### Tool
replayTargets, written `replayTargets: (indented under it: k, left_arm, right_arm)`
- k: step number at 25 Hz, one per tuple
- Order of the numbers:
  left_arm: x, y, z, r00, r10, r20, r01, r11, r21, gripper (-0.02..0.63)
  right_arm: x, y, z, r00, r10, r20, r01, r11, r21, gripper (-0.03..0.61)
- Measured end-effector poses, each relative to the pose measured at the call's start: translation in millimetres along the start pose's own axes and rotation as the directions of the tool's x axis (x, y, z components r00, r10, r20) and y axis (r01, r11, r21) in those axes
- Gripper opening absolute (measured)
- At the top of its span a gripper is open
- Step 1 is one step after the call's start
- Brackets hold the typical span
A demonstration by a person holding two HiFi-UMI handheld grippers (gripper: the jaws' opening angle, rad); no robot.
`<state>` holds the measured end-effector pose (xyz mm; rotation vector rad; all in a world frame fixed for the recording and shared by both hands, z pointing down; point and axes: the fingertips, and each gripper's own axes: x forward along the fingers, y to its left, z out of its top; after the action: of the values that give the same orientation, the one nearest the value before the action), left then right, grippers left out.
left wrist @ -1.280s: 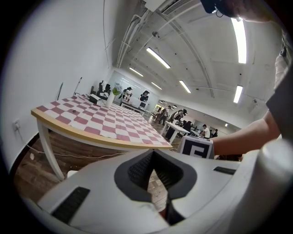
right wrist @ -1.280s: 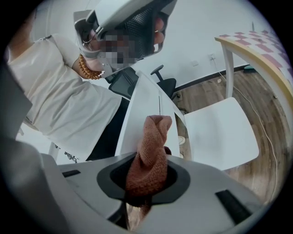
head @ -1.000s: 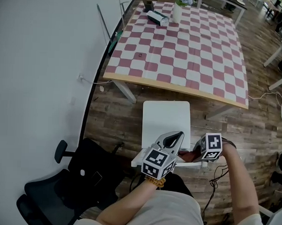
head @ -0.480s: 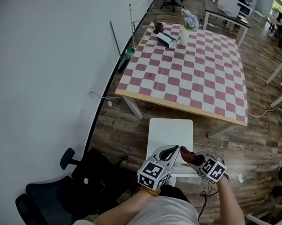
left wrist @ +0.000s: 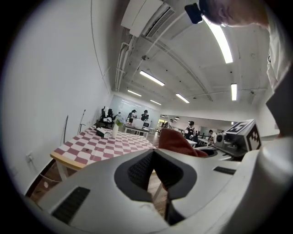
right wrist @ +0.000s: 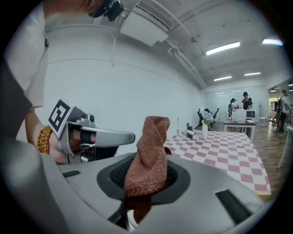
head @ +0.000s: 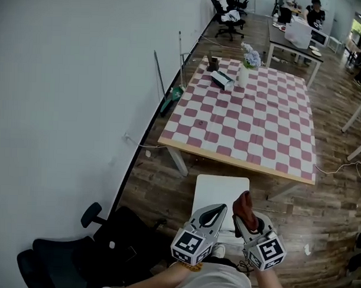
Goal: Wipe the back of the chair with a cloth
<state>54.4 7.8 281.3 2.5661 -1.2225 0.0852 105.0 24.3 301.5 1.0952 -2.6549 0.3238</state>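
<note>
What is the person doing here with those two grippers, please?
A person leans over a white chair by a checkered table, with a gripper in each hand. The right gripper is shut on a brown cloth, which sticks up from the jaws in the air, touching nothing else. The left gripper is shut and empty beside it. Both hang above the chair's near end; the cloth is not on the chair at this moment.

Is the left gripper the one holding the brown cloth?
No, the cloth is pinched in the right gripper, while the left gripper has its jaws together with nothing between them.
</note>
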Motion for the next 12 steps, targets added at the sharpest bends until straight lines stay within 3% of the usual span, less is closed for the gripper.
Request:
replayTargets:
  k: [6, 12]
  left_arm:
    - [-20.0, -15.9, 34.9, 0.998, -0.012, 0.067, 0.01, 0.999, 0.037, 0.012]
    - [-32.7, -28.9, 55.2, 0.994, -0.011, 0.112, 0.004, 0.998, 0.06, 0.012]
  right_arm:
    - [-29.8, 18.0, 58.1, 0.984, -0.062, 0.165, 0.062, 0.998, 0.007, 0.092]
    - [-50.0, 26.7, 74.3, 0.971, -0.097, 0.218, 0.097, 0.995, 0.011, 0.092]
